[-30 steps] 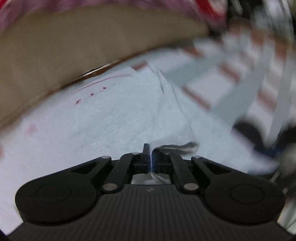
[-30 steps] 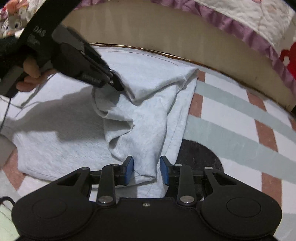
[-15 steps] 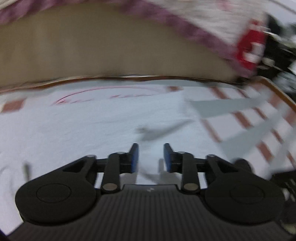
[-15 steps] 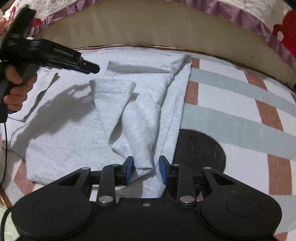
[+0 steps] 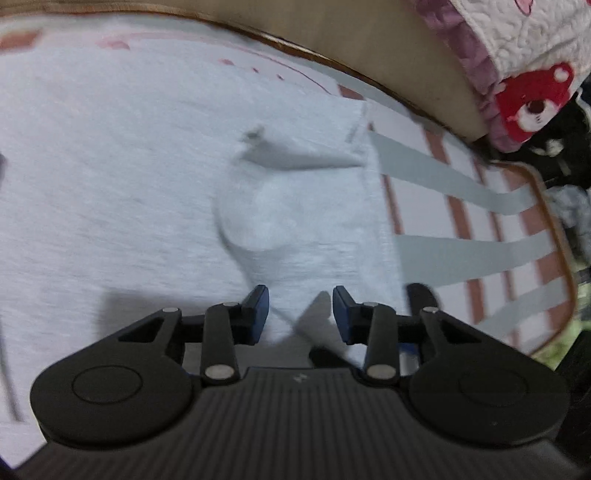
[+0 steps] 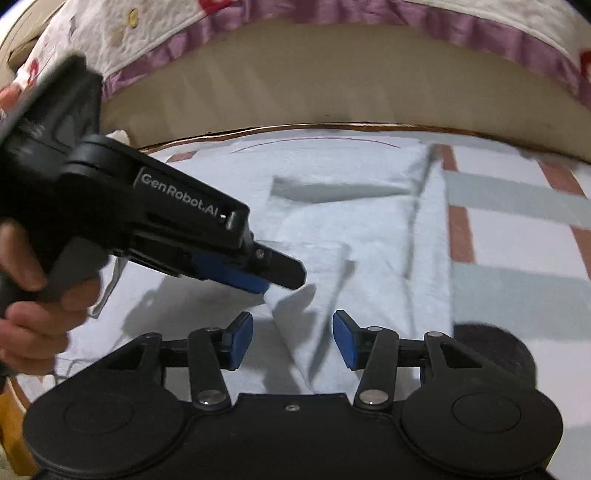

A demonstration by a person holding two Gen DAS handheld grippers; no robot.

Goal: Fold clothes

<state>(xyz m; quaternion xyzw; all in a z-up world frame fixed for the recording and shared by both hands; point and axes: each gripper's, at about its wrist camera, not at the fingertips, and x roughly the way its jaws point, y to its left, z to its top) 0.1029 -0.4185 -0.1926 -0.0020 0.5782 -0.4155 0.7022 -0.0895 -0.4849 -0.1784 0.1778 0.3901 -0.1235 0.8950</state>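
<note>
The left gripper [image 5: 300,308] hangs with its blue-padded fingers spread apart and nothing between them, just above the pale grey garment [image 5: 122,192]. From the right wrist camera the same left gripper [image 6: 282,275] reaches in from the left side, its tip low over a folded flap of cloth; whether it touches the fabric cannot be told through the blur. A bare hand [image 6: 35,291] wraps its handle. The right gripper [image 6: 293,341] is likewise released, its fingers wide on either side of a narrow ridge of fabric that runs up between them without being pinched. The garment lies spread on a mat [image 6: 517,236] printed with grey and reddish-brown bands on white, and a dark round patch [image 6: 495,347] of that print shows just beside the garment's right edge. One side of the garment is folded inward over the body, leaving a long crease and an angled flap near the middle, and a thin red curved line is printed near its far edge. Beyond the mat stands a beige mattress side [image 6: 332,77], topped by a white quilt with purple trim [image 6: 498,33] and a red bear motif [image 5: 532,107].
</note>
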